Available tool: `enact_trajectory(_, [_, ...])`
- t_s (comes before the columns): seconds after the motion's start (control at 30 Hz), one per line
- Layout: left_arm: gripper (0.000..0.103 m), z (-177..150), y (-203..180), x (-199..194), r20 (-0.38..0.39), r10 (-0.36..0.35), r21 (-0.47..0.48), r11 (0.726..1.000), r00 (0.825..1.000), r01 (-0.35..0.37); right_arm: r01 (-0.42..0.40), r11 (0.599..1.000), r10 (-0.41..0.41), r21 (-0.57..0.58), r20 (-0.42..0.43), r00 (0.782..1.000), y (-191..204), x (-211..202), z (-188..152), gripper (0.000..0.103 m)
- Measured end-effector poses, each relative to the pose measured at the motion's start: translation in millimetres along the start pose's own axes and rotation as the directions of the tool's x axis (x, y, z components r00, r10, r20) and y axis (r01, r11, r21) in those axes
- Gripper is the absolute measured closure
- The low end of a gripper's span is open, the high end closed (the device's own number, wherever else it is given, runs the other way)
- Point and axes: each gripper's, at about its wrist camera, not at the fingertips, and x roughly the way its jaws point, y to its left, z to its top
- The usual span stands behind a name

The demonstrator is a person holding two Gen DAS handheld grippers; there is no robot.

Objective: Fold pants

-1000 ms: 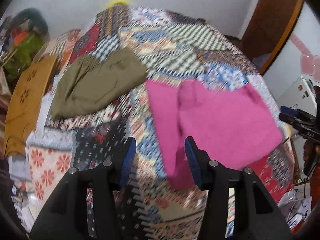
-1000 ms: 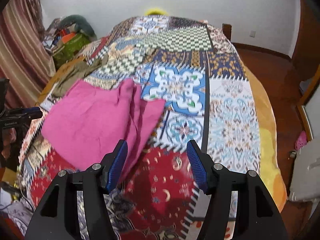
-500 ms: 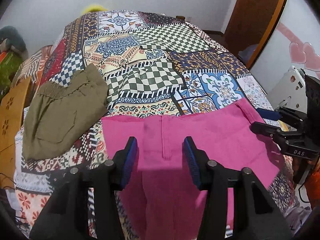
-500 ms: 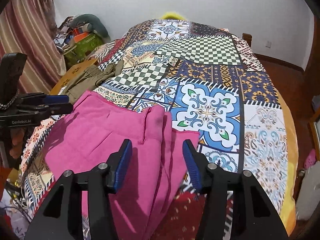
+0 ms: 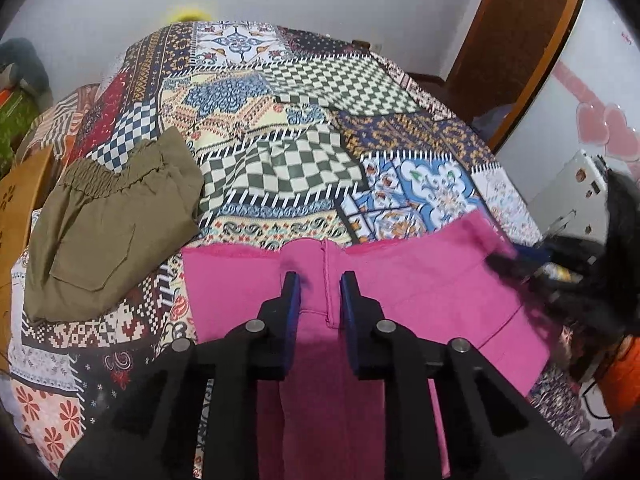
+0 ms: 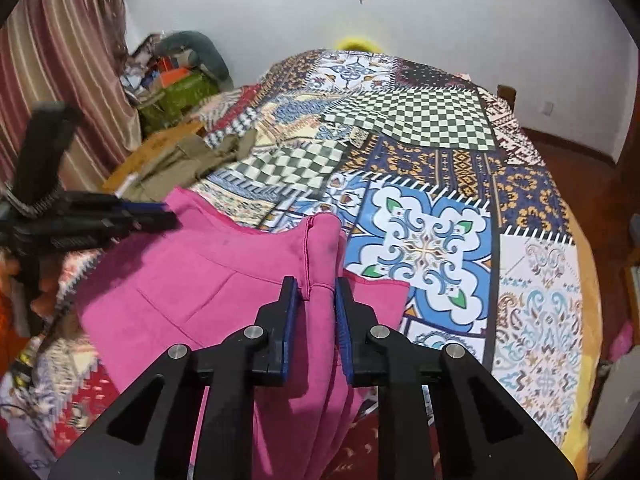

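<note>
Pink pants (image 5: 420, 280) lie spread across the near edge of a bed with a patchwork cover (image 5: 280, 168). My left gripper (image 5: 319, 280) is closing its jaws on a raised fold along the pants' seam, and the blue pads press the cloth. In the right wrist view the pink pants (image 6: 192, 280) bunch up into a ridge. My right gripper (image 6: 313, 284) is closing on that ridge and pinches it. Each gripper shows in the other's view, blurred: the right gripper (image 5: 504, 260) at the pants' right edge, the left gripper (image 6: 160, 216) at their left edge.
Folded olive pants (image 5: 112, 232) lie on the cover to the left, also visible as olive pants (image 6: 180, 164). A striped curtain (image 6: 60, 60) and a pile of clutter (image 6: 180, 76) stand beyond the bed's left side. A wooden door (image 5: 520, 40) and a white box (image 5: 572, 192) are on the right.
Both grippers moved in over the pink pants. Their jaws narrowed from wide apart onto folds of the cloth, which now stands bunched between the pads.
</note>
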Motion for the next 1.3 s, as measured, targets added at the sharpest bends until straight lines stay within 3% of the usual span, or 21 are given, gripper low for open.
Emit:
enact_trajectory(0.13, [0.083,4,1,3,-0.005,-0.001,0.003,1.000,1.000,0.001,0.005,1.000,-0.005,-0.005,-0.019,1.000,-2,6,-2,0.086])
enact_trajectory(0.27, [0.083,-5,7,25,-0.068,0.077,0.030,0.997,0.995,-0.075,0.010,1.000,-0.010,-0.003,-0.032,0.999,-3,9,-3,0.087])
enact_trajectory(0.37, [0.083,-7,11,18,-0.067,0.060,0.009,0.998,0.996,-0.059,0.016,1.000,-0.015,0.006,-0.050,0.999,-3,9,-3,0.086])
enact_trajectory(0.5, [0.075,-3,10,-3,-0.050,0.078,0.005,0.997,0.996,-0.078,0.029,0.999,-0.026,0.044,-0.076,0.997,-6,-1,4,0.074])
enact_trajectory(0.73, [0.075,-10,-11,-44,0.023,0.070,0.057,0.996,0.997,-0.071,-0.032,0.997,0.031,0.066,0.007,0.999,2,-38,11,0.068])
enact_trajectory(0.83, [0.075,-18,-21,-42,-0.002,0.016,0.069,0.998,1.000,-0.016,-0.045,0.999,0.045,0.021,-0.009,0.999,16,-36,10,0.067])
enact_trajectory(1.0, [0.075,-42,-31,-15,-0.092,0.000,0.089,0.996,0.996,0.008,-0.063,0.998,0.064,0.020,-0.096,0.993,25,-8,-8,0.067])
enact_trajectory(1.17, [0.074,-41,-24,-21,-0.083,-0.017,0.060,0.998,0.996,0.023,-0.053,0.998,0.056,0.035,-0.090,0.994,22,-11,-12,0.065])
enact_trajectory(1.3, [0.073,-37,-16,-35,-0.043,0.047,0.053,0.998,0.998,-0.044,-0.028,0.999,0.030,0.033,-0.066,0.997,17,-25,-8,0.063])
